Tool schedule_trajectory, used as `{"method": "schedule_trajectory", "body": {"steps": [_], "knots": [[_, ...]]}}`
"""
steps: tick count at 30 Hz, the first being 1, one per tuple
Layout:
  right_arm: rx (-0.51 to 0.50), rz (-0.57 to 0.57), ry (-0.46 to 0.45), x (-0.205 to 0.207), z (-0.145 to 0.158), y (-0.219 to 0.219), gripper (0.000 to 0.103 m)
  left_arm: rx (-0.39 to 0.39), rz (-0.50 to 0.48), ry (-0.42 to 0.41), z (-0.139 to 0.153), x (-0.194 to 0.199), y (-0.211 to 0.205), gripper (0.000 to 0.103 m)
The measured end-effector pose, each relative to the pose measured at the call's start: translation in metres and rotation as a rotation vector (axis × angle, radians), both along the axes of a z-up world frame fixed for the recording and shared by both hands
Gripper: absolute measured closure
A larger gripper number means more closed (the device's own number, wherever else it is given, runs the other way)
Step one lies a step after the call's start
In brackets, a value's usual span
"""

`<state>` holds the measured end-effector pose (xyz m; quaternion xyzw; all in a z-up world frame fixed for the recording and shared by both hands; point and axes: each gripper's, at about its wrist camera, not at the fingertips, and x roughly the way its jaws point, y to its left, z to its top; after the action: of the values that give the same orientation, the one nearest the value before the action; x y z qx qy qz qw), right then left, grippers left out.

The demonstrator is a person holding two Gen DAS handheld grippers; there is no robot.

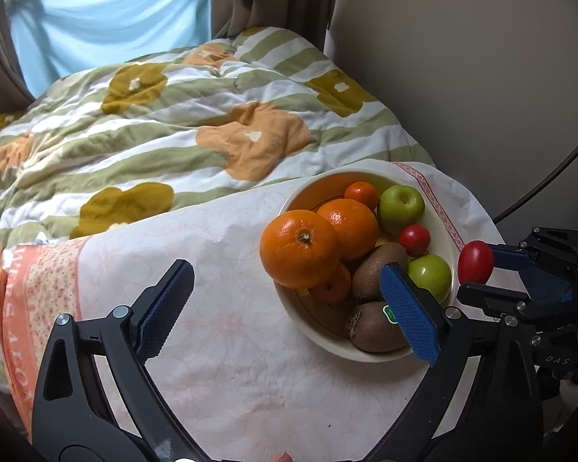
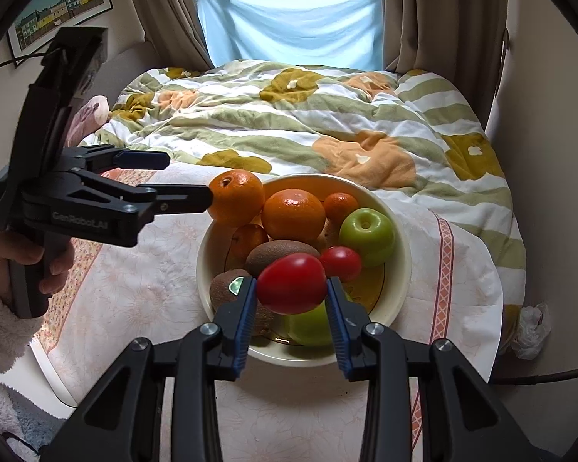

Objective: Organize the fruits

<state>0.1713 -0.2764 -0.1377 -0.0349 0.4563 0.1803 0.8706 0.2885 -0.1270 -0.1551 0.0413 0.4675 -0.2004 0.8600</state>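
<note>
A cream bowl [image 2: 404,269] on the table holds two big oranges, small mandarins, two kiwis [image 2: 281,254], two green apples [image 2: 368,236] and a small red tomato [image 2: 341,261]. One big orange [image 1: 300,248] is perched at the bowl's left rim on top of other fruit. My left gripper [image 1: 285,273] is open wide beside it, and nothing sits between its pads. From the right wrist view the left gripper [image 2: 187,179] has its lower fingertip right at that orange [image 2: 237,198]. My right gripper [image 2: 291,285] hovers over the bowl's near side, shut on a red egg-shaped tomato [image 2: 291,288].
A flowered white and pink tablecloth [image 1: 219,346] covers the round table. Behind it lies a bed with a striped floral quilt [image 2: 289,123]. A wall and a cable [image 1: 551,177] are at the right. A hand in a fleecy sleeve [image 2: 4,308] holds the left gripper.
</note>
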Motion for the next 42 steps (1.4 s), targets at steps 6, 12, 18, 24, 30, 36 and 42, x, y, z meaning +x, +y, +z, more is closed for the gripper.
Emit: {"method": "schedule_trajectory", "body": {"steps": [6,12,18,24,30,36,42], "knots": [[0.014,0.064,0.011,0.005,-0.013,0.008,0.070,0.037,0.051,0.004,-0.003,-0.017,0.009,0.001],[0.001,0.119,0.020,0.009,-0.029,0.014,0.070,0.057,0.119,0.010,-0.009,-0.034,0.012,0.001],[-0.054,0.171,-0.031,0.010,-0.034,0.018,0.069,0.054,0.176,0.029,-0.015,-0.047,0.015,0.001],[-0.035,0.148,-0.030,0.007,-0.031,0.013,0.021,0.060,0.191,0.030,-0.011,-0.058,0.020,0.001],[-0.024,0.078,-0.066,-0.004,-0.007,0.008,0.021,0.035,0.195,-0.011,0.014,-0.075,0.032,0.001],[-0.006,-0.012,-0.149,-0.035,0.043,0.013,0.005,0.018,0.210,-0.081,0.056,-0.106,0.051,0.001],[0.032,-0.148,-0.164,-0.071,0.090,0.023,0.002,-0.006,0.278,-0.145,0.100,-0.150,0.076,0.001]]}}
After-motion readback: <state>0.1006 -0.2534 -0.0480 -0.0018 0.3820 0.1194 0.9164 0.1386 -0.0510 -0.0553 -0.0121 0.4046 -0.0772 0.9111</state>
